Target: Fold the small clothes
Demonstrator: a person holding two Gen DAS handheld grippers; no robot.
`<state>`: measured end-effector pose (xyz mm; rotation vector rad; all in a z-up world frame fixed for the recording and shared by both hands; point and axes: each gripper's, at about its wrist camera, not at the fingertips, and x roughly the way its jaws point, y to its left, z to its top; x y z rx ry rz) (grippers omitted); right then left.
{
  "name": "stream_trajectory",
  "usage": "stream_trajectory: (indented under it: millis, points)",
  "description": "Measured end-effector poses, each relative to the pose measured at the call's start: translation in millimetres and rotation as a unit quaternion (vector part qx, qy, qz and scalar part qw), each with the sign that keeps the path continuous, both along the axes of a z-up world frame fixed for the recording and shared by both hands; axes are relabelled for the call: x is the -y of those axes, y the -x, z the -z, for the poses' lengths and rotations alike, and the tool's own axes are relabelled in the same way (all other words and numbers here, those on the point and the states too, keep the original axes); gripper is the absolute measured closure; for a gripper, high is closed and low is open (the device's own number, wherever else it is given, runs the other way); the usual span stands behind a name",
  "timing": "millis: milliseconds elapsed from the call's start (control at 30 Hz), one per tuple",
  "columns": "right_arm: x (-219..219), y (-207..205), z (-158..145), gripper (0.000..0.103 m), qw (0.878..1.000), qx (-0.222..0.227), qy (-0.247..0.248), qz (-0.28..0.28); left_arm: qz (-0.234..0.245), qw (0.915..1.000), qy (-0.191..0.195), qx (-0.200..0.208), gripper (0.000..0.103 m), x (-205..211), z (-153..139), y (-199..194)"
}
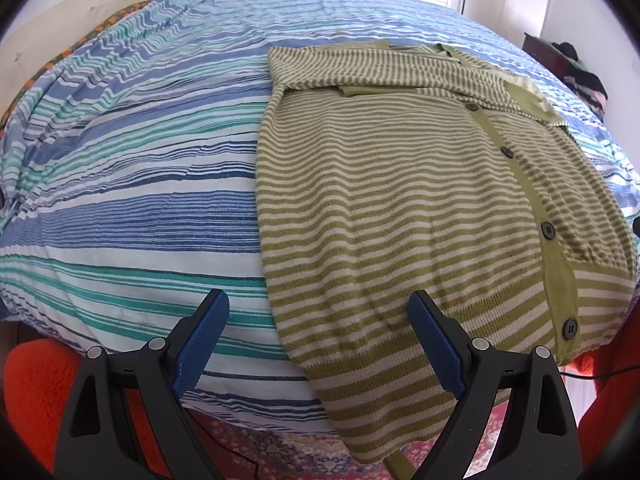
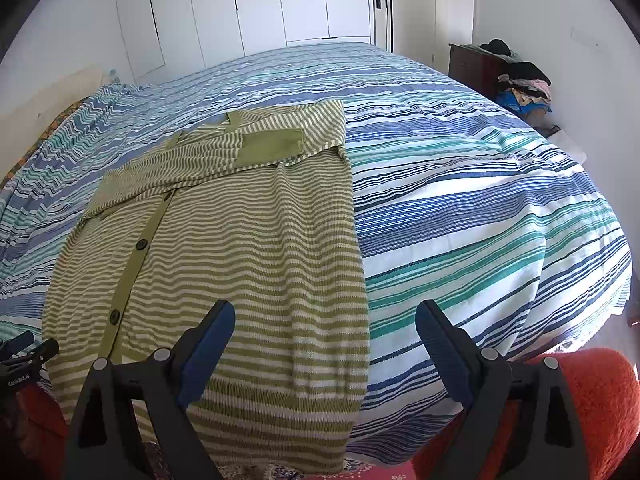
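A green and cream striped cardigan [image 1: 400,184] with dark buttons lies flat on the bed, its sleeves folded across the chest and its hem hanging over the near edge. It also shows in the right wrist view [image 2: 240,240]. My left gripper [image 1: 318,316] is open and empty, just above the hem's left corner. My right gripper [image 2: 326,324] is open and empty, above the hem's right corner. The left gripper's tip [image 2: 24,350] shows at the left edge of the right wrist view.
The bed carries a blue, teal and white striped cover [image 1: 140,168] [image 2: 480,200]. An orange-red rug [image 1: 36,392] lies below the near edge. A dark nightstand with piled clothes [image 2: 516,80] stands at the far right. White wardrobe doors [image 2: 260,8] line the far wall.
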<state>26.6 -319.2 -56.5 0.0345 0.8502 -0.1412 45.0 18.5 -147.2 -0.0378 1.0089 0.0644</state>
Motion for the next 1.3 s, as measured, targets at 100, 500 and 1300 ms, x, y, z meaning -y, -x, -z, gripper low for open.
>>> stream_trajectory:
  millis: [100, 500, 1300]
  points:
    - [0.0, 0.1, -0.1, 0.012, 1.0, 0.0, 0.0, 0.0, 0.0, 1.0, 0.0, 0.0, 0.011, 0.1, 0.0, -0.2]
    - [-0.4, -1.3, 1.0, 0.012, 1.0, -0.001, -0.001, 0.0, -0.003, 1.0, -0.001, -0.002, 0.011, -3.9, -1.0, -0.9]
    - [76.7, -14.4, 34.4, 0.012, 0.904, -0.254, -0.311, -0.145, 0.06, 0.9653, 0.225, -0.119, 0.031, -25.7, 20.4, 9.1]
